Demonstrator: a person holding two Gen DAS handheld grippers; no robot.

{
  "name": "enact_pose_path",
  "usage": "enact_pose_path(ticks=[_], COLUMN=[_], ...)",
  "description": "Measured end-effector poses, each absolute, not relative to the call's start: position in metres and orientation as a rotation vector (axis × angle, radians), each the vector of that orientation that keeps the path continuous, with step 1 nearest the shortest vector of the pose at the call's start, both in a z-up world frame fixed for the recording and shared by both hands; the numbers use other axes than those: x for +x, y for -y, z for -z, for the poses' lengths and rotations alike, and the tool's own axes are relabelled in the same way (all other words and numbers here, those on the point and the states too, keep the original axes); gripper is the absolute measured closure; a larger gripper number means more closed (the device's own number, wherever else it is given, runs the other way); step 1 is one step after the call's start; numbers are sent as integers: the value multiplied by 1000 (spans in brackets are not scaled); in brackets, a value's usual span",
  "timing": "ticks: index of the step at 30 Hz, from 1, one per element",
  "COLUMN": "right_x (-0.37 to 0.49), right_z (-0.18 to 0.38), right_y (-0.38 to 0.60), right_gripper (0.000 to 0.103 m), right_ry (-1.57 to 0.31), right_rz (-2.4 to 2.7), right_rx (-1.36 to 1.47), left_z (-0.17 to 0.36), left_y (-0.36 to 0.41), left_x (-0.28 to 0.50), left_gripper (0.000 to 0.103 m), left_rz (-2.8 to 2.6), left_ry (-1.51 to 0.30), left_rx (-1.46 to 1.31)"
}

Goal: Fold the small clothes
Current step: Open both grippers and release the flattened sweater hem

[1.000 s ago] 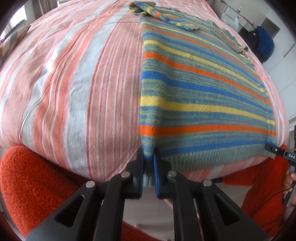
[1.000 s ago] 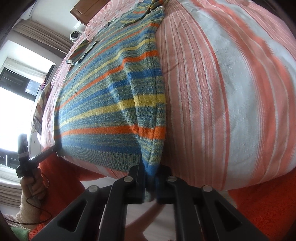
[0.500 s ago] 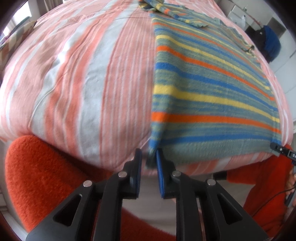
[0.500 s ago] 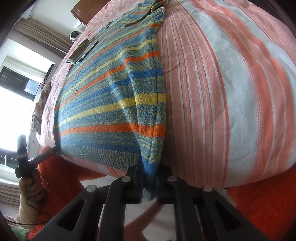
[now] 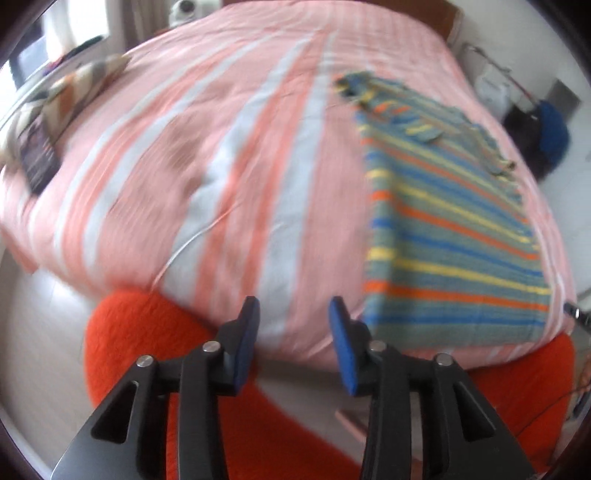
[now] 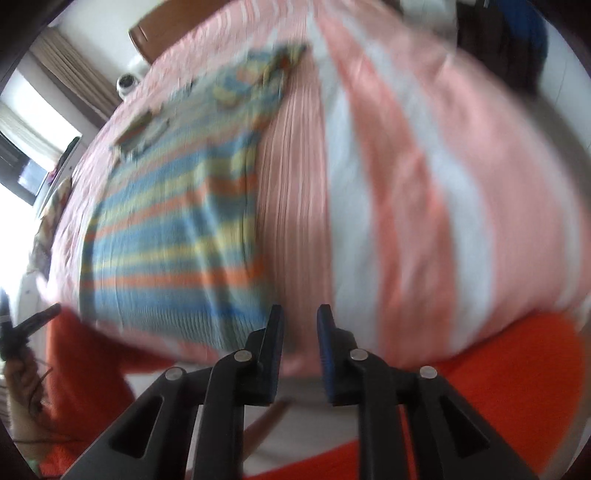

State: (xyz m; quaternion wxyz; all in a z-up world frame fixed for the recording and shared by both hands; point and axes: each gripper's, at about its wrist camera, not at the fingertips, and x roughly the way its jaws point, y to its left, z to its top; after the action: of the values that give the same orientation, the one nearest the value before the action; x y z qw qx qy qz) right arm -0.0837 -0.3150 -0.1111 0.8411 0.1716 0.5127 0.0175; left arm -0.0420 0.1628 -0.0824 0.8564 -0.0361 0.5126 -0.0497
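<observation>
A striped knit sweater (image 5: 450, 236), in blue, yellow, orange and grey-green bands, lies flat on the pink-and-white striped bed (image 5: 229, 177), its hem at the near edge. In the right wrist view the sweater (image 6: 173, 236) lies to the left. My left gripper (image 5: 293, 314) is open and empty, pulled back off the bed's near edge, left of the sweater's hem corner. My right gripper (image 6: 300, 317) is open and empty, just right of the sweater's other hem corner. Both views are blurred by motion.
Orange fleece sleeves (image 5: 140, 332) sit below the bed edge. A dark booklet (image 5: 38, 158) and a striped pillow (image 5: 74, 85) lie at the bed's far left. A wooden headboard (image 6: 155, 33) stands at the far end. Dark and blue items (image 5: 546, 129) stand right of the bed.
Both grippers have let go of the sweater's hem corners, opened, and pulled back and up from the bed. The sweater now lies flat.
</observation>
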Motion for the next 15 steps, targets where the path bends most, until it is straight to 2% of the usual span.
enact_pose_path(ticks=[3,5,8,10,12,15], right_x=[-70,-58,-50,-51,-58,-69], right_z=[89,88,102,115,125,134], right_y=[300,282,263,265,273,287], right_gripper=[82,80,80,74,57,50], right_ry=[-1008,-1001,-1030,-1057,-1071,-1091], right_rz=[-103,-164,-195,-164,-120,-66], right_rx=[318,298,271,288,310,345], left_z=[83,94,111,125,130,127], left_y=[-129,-114,-105,-108,-113,-120], left_x=[-35,-27,-14,-11,-16,-22], left_gripper=[55,44,41,38,32,29], left_rz=[153,132,101,99,118,164], left_ry=[-1055,-1055,-1103,-1145,-1160,-1145], left_rx=[-19,44,58,53,53,9])
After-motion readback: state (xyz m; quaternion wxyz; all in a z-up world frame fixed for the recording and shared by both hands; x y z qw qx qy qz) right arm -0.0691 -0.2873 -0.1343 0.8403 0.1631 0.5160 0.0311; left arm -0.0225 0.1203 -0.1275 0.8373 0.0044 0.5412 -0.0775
